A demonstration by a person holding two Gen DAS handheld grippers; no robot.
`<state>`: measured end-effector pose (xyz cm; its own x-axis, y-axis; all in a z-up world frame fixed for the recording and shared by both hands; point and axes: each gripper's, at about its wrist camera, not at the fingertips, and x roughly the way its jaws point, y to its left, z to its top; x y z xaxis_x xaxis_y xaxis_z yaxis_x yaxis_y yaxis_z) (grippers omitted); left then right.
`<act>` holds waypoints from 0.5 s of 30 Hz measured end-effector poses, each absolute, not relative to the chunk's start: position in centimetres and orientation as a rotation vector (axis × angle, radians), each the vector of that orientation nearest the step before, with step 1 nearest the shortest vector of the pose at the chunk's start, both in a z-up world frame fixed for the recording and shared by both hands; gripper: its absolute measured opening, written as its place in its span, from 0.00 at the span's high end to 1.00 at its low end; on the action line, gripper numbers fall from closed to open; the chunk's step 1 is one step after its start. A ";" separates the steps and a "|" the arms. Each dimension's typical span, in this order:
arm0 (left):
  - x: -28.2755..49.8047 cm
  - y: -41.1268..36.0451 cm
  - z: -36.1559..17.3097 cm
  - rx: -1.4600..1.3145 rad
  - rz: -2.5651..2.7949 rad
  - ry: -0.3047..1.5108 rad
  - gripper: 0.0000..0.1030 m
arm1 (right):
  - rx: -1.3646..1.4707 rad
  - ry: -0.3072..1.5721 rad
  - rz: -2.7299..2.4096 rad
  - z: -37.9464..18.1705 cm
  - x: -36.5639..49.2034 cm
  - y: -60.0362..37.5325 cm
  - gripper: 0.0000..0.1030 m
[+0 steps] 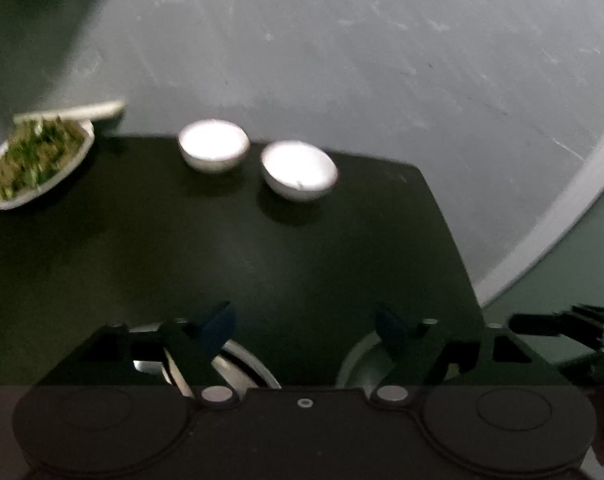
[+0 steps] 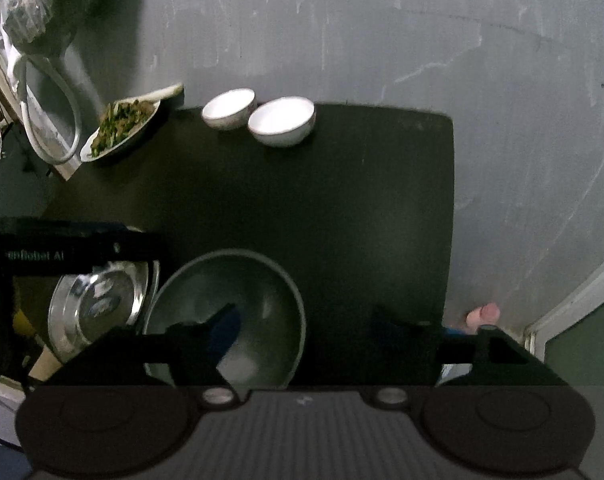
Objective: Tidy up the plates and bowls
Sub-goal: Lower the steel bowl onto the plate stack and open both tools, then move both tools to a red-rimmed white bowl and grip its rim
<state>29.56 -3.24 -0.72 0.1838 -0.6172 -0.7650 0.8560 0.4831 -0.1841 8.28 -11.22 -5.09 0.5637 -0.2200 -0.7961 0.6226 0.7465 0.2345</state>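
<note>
My left gripper [image 1: 305, 320] hangs open above the near part of the black table [image 1: 262, 248], nothing between its fingers. Under its left finger shows the rim of a steel bowl [image 1: 242, 364], under its right finger the rim of a grey bowl [image 1: 357, 356]. My right gripper [image 2: 307, 320] is open too, its left finger above the grey bowl [image 2: 230, 292], its right finger over bare table. The steel bowl [image 2: 102, 300] stands touching the grey one on its left. Two white bowls [image 2: 230, 110] [image 2: 282, 120] sit side by side at the far edge.
A white plate of green vegetables [image 2: 120, 128] stands at the far left corner, with a pale stick [image 2: 166, 92] behind it. White tubing [image 2: 50, 120] and a plastic bag [image 2: 42, 8] lie left of the table. A person's toes [image 2: 483, 314] show on the grey floor at the right.
</note>
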 end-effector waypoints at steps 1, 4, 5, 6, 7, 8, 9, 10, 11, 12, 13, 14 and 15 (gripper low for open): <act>30.1 -3.5 -0.6 0.312 -1.048 0.890 0.21 | 0.531 0.827 -0.529 -5.1 8.4 -11.5 0.14; 31.7 -4.5 -0.4 0.294 -1.009 0.867 0.10 | 0.520 0.811 -0.550 -4.9 9.0 -12.5 0.07; 32.2 -4.7 -0.3 0.285 -0.994 0.856 0.07 | 0.515 0.807 -0.558 -4.9 9.3 -12.9 0.06; 32.7 -4.9 -0.2 0.277 -0.981 0.847 0.07 | 0.509 0.806 -0.565 -4.8 9.6 -13.3 0.05; 33.2 -5.3 -0.1 0.271 -0.974 0.840 0.07 | 0.501 0.806 -0.573 -4.8 9.9 -13.6 0.04; 33.6 -5.6 -0.1 0.269 -0.967 0.837 0.06 | 0.491 0.805 -0.579 -4.7 10.3 -14.0 0.03; 34.0 -5.9 -0.2 0.267 -0.960 0.833 0.06 | 0.482 0.808 -0.589 -4.6 10.7 -14.4 0.02; 34.4 -6.2 -0.2 0.263 -0.951 0.828 0.04 | 0.474 0.808 -0.597 -4.5 11.2 -14.8 0.02; 34.8 -6.5 -0.2 0.258 -0.943 0.823 0.03 | 0.469 0.805 -0.604 -4.4 11.6 -15.1 0.02; 35.2 -6.8 -0.2 0.255 -0.934 0.820 0.03 | 0.463 0.802 -0.611 -4.3 12.1 -15.5 0.01; 35.6 -7.1 -0.3 0.251 -0.925 0.821 0.03 | 0.459 0.800 -0.618 -4.2 12.5 -15.9 0.00; 36.1 -7.5 -0.4 0.247 -0.917 0.823 0.03 | 0.454 0.798 -0.626 -4.1 13.0 -16.2 0.00; 36.5 -8.0 -0.6 0.243 -0.910 0.827 0.03 | 0.448 0.796 -0.635 -4.0 13.5 -16.6 0.00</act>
<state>36.53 -7.97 -0.58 0.3379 -0.6017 -0.7237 0.7776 0.6117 -0.1455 13.52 -16.60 -4.00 0.5329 -0.3508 -0.7700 0.6722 0.7282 0.1335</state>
